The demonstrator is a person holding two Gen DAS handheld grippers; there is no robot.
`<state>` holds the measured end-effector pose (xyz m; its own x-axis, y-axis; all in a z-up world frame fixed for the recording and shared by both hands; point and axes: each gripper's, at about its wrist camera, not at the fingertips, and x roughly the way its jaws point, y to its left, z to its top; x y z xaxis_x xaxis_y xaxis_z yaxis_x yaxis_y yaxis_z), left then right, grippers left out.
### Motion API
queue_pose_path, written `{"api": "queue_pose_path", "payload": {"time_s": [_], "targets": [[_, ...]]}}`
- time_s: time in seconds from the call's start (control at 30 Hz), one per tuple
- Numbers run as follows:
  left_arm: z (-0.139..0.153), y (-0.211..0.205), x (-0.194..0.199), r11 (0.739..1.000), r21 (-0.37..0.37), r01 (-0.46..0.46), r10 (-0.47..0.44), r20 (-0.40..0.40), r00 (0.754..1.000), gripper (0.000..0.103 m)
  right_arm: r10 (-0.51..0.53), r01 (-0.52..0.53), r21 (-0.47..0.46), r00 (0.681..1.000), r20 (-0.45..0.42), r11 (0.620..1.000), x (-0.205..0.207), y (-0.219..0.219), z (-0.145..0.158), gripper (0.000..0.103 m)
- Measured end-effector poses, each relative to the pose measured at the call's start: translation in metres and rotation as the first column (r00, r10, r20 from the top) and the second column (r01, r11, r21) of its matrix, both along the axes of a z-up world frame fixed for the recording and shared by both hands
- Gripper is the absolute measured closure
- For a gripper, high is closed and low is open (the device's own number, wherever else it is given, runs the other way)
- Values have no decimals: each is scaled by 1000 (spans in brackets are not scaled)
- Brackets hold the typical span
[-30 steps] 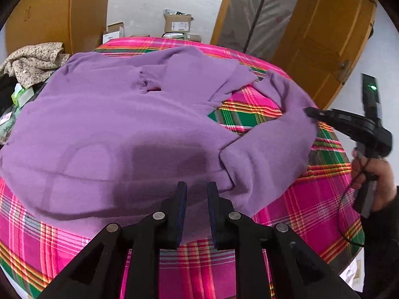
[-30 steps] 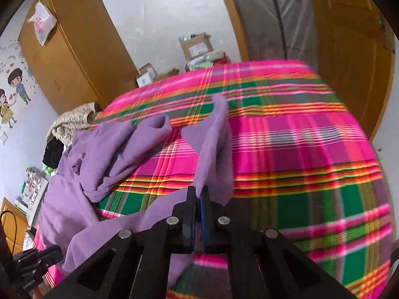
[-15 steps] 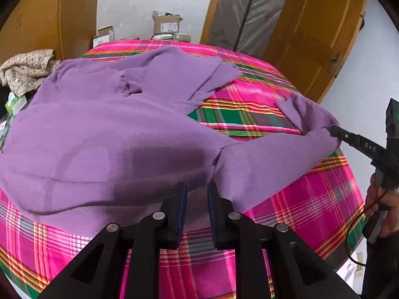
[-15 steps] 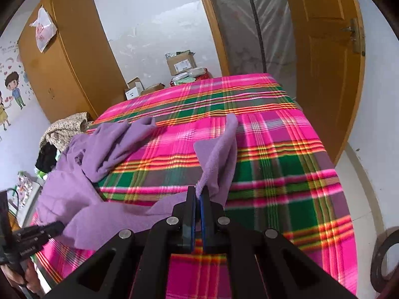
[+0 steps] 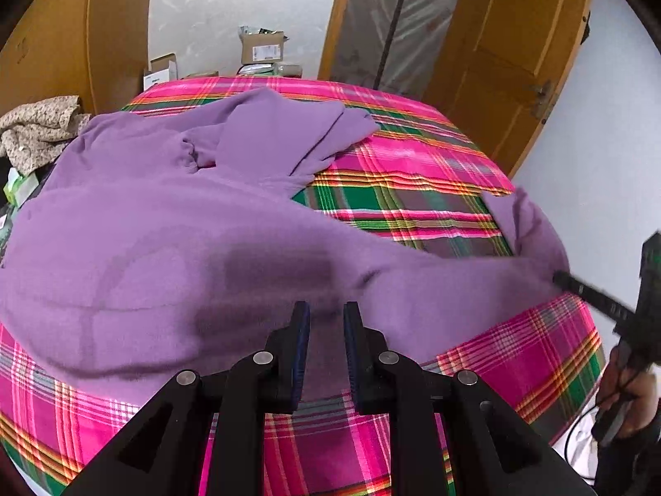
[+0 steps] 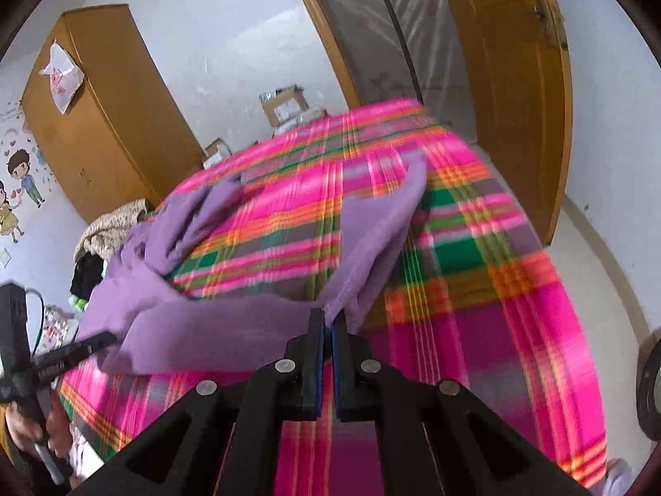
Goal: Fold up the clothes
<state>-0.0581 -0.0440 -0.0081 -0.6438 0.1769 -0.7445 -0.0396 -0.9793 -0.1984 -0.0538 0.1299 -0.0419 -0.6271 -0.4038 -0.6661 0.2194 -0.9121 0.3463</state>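
A purple sweater lies spread on the pink plaid bed. Its right sleeve is stretched out toward the bed's right edge. My right gripper pinches the sleeve's end; its jaws are starting to open with the cloth still between them. In the left wrist view that gripper is at the far right. My left gripper hovers over the sweater's near hem with a narrow gap between its fingers, its shadow on the cloth. The other sleeve lies folded at the back.
A heap of patterned clothes sits off the bed's left side. Cardboard boxes stand beyond the far edge by a wooden wardrobe. An open wooden door is to the right. A person's hand holds the right gripper's handle.
My right gripper has drawn the sleeve outward toward the bed's right edge, straightening it. The sweater's body and my left gripper have stayed put.
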Motion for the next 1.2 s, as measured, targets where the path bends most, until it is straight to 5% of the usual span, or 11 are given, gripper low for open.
{"api": "queue_pose_path", "payload": {"time_s": [0.4,0.73,0.8,0.87,1.2], "targets": [[-6,-4,-17,999,32,7,-8,24,1000,79,-144,151,-110,987,70,982,-16,45,-1,75],[-10,20,-44,993,67,92,-95,37,995,79,-122,144,-183,985,125,972,-59,50,-5,74],[-13,24,-51,990,90,111,-116,52,992,79,-91,119,-190,985,148,975,-69,48,-10,75],[-18,28,-52,983,120,140,-150,77,986,79,-76,108,-207,985,155,972,-72,46,-14,99],[-27,41,-13,955,160,251,-268,98,958,79,-182,198,-237,979,89,951,1,76,-3,100]]}}
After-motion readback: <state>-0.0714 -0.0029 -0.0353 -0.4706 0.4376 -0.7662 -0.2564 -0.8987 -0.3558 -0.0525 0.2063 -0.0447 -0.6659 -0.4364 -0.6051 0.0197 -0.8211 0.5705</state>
